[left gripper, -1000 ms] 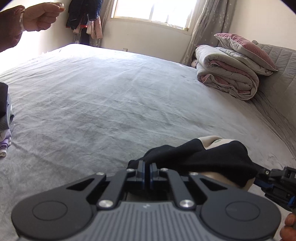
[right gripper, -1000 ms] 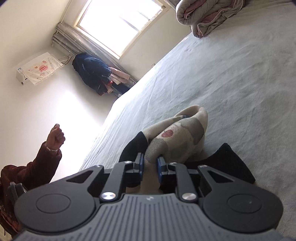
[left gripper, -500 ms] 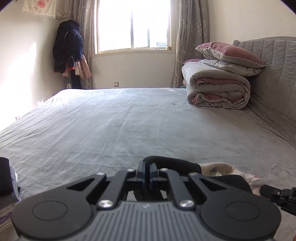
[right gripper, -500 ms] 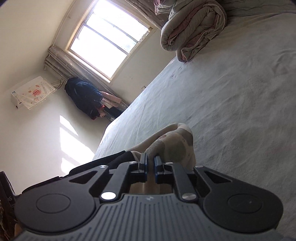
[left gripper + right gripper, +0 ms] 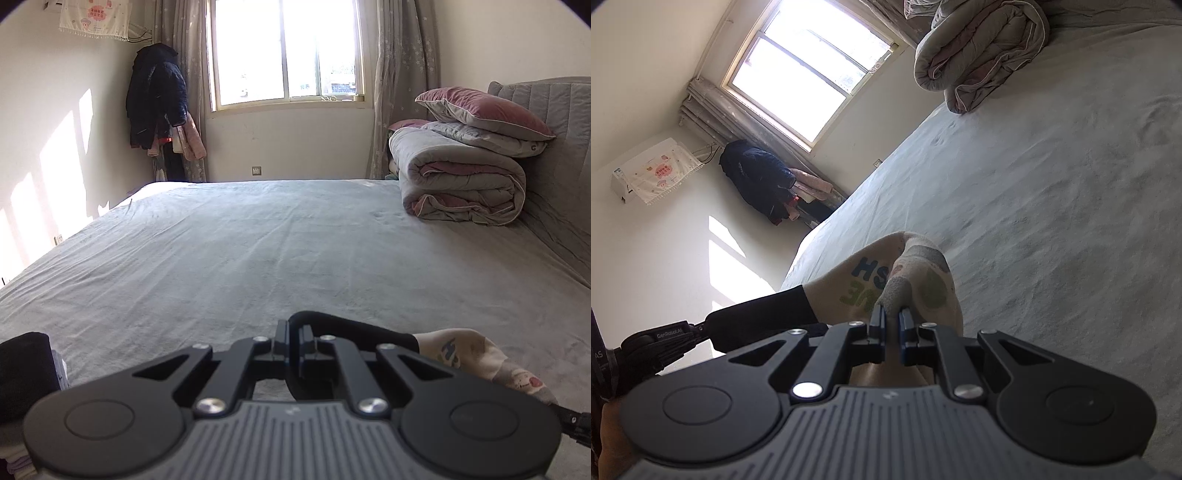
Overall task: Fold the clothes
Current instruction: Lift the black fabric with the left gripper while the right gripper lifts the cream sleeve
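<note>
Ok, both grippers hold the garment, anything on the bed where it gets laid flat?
Nothing visible: the grey sheet ahead of the garment is bare. The rolled quilt sits far off by the headboard.

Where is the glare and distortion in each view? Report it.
Left wrist view: the window is blown out white, sun patches hit the left wall, the edges bend with fisheye curvature. Right wrist view: window overexposed, horizon steeply tilted, garment sharp.

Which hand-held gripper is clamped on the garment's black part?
The left hand-held gripper: it pinches the garment's black part; the right hand-held gripper grips its printed cream end.
</note>
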Demonstrator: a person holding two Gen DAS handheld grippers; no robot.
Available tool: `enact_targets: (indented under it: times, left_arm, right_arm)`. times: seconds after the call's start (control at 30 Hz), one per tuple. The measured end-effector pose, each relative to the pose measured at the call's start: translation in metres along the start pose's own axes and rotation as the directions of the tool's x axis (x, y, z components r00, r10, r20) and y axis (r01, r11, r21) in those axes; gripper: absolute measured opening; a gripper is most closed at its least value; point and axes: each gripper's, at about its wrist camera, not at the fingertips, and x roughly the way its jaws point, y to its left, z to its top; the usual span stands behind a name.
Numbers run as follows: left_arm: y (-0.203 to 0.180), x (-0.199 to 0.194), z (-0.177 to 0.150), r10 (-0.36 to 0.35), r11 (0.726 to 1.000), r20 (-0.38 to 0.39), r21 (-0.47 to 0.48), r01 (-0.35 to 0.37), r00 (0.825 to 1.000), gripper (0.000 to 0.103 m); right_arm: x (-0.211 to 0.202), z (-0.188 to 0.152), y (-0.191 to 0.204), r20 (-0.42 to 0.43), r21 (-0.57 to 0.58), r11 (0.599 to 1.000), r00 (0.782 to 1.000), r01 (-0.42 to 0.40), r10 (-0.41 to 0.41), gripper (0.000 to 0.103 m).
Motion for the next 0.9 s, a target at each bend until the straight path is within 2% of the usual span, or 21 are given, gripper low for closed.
enact_targets:
  times: [0.3, 0.57, 0.9]
  left_arm:
    - [-0.031, 0.015, 0.040, -0.024, 0.999, 0.057, 0.039, 0.021, 0.998, 0.004]
    - [-0.067, 0.038, 0.055, -0.113, 0.990, 0.116, 0.103, 0.101, 0.987, 0.004]
    - [-0.084, 0.081, 0.043, -0.150, 0.986, 0.063, 0.079, 0.145, 0.987, 0.004]
  right_arm:
    - [0.006, 0.004, -0.008, -0.019, 0.006, 1.000, 1.000, 0.007, -0.007, 0.011]
    - [0.008, 0.006, -0.017, -0.020, 0.022, 0.999, 0.999, 0.031, -0.031, 0.011]
    - [0.014, 0.004, -0.030, -0.044, 0.034, 0.995, 0.995, 0.090, -0.089, 0.011]
